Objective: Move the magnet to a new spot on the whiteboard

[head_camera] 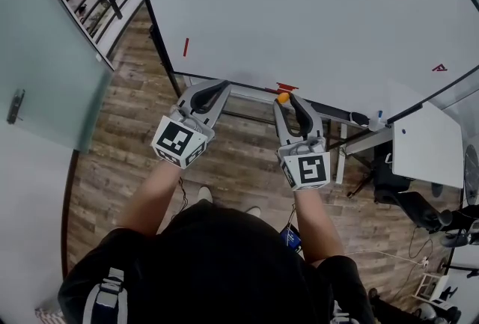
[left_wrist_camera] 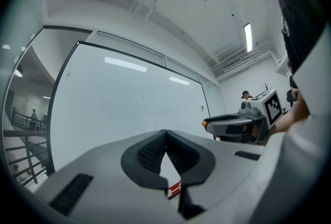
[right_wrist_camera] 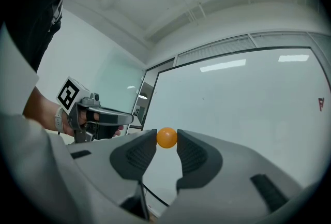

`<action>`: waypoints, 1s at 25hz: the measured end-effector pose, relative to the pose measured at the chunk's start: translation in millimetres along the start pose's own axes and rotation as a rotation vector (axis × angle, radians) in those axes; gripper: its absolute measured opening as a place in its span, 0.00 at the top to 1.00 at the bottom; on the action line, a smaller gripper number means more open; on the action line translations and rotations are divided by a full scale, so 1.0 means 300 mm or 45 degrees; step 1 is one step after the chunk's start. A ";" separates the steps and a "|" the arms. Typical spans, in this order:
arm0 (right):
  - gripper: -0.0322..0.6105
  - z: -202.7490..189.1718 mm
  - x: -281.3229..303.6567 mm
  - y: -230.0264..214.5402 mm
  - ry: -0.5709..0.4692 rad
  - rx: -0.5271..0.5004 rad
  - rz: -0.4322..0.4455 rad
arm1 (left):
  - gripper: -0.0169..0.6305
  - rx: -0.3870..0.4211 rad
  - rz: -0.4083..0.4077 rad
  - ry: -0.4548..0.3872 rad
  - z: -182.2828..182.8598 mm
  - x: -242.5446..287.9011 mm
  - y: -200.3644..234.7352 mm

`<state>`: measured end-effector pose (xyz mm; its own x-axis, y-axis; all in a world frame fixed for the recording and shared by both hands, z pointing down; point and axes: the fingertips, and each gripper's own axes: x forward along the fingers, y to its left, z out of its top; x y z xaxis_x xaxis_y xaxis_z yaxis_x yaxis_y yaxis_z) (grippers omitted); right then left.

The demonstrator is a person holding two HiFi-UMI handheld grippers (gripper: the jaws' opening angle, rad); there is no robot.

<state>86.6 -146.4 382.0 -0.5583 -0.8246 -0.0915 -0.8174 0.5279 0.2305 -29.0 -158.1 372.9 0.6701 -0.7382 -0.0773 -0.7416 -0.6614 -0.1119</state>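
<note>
Now orange magnet (right_wrist_camera: 166, 137) pinched at tips of R gripper (right_wrist_camera: 166, 141), low by whiteboard (right_wrist_camera: 243, 109) bottom edge, board face straight ahead of jaws, contact w/ it unclear; L gripper (left_wrist_camera: 165, 134) jaws pressed together, empty, alongside on its left.

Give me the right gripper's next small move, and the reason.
Probably ease the right gripper forward until the orange magnet meets a bare patch of the whiteboard. Its jaws pinch the magnet at their tips, facing the board, apparently just short of it.
</note>
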 end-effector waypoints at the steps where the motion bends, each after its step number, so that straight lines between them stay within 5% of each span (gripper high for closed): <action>1: 0.76 0.001 0.004 -0.002 -0.001 0.001 -0.002 | 0.97 0.000 -0.001 0.002 -0.002 0.001 0.002; 10: 0.76 0.034 0.092 0.008 -0.024 -0.042 0.001 | 0.97 0.023 0.033 0.019 0.006 0.004 0.085; 25: 0.76 0.344 0.611 0.099 -0.158 -0.257 0.058 | 0.97 0.076 0.141 -0.042 0.133 0.005 0.415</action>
<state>-54.7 -260.8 272.2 -0.6176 -0.7628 -0.1917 -0.7527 0.5025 0.4253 -119.1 -236.4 319.3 0.5853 -0.8011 -0.1250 -0.8088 -0.5660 -0.1596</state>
